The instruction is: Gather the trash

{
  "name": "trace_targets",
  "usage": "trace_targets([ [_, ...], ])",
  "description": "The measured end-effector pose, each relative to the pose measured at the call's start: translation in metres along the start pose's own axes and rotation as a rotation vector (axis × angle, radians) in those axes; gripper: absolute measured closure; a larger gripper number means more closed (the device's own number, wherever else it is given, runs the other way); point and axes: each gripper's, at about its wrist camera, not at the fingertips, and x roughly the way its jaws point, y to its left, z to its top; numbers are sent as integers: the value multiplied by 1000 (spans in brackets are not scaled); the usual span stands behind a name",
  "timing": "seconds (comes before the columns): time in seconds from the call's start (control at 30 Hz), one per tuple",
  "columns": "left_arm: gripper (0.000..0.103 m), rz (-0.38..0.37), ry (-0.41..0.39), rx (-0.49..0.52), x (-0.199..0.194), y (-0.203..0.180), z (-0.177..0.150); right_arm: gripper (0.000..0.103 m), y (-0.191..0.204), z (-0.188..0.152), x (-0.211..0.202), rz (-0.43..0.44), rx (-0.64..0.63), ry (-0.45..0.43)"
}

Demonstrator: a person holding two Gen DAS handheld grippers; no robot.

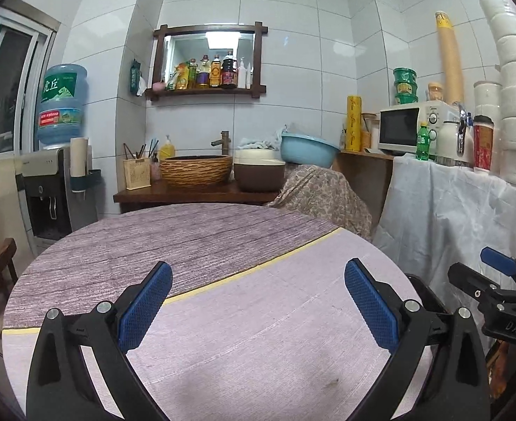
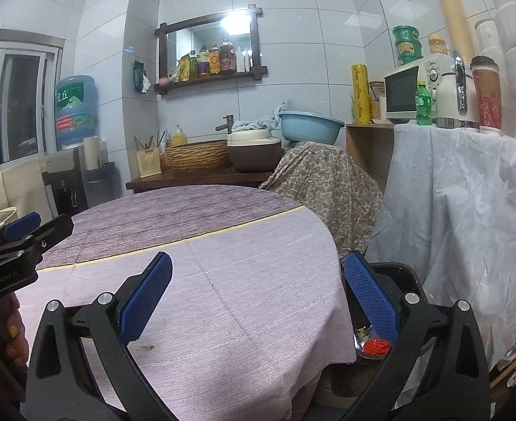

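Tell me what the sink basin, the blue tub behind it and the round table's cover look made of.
Sink basin: looks woven wicker from its ribbed tan weave, possibly textured ceramic.
Blue tub: smooth, slightly glossy plastic.
Table cover: matte woven cloth; its edge drapes and folds.

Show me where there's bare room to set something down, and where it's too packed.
The round table is bare on both sides of its yellow seam, between both open claws, left claw and right claw. Crowded: the wooden counter with basket and pot, and the draped shelf around the microwave.
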Motion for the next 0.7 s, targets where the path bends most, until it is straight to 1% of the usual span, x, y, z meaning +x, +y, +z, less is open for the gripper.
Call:
trace_targets([
  [0.17,5,-13,16,-2,1,0,-3,6,-2,2,-3,11,6,-8],
  [0.3,5,-6,19,-5,0,2,-3,6,-1,2,-4,2,-9,-10],
  [0.7,5,0,42,-25,3,11,-4,6,-5,0,0,8,5,3],
])
